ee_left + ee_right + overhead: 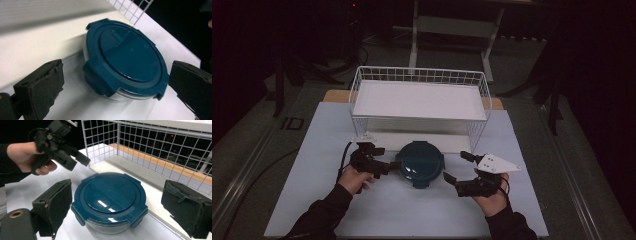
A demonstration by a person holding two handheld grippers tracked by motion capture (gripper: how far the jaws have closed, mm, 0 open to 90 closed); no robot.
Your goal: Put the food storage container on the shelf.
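Right gripper view — round glossy teal lid (110, 195) on clear glass container (105, 226).

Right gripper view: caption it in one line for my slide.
Round glass container with dark teal clip-on lid sits between the open right claw, beside a white wire basket.

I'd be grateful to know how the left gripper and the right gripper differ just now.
The left gripper reaches the round container at its left edge, while the right gripper stands a little apart from its right side. The right gripper carries a large pale three-cornered plate; the left gripper's plate looks smaller from above. Both stand open, holding nothing.
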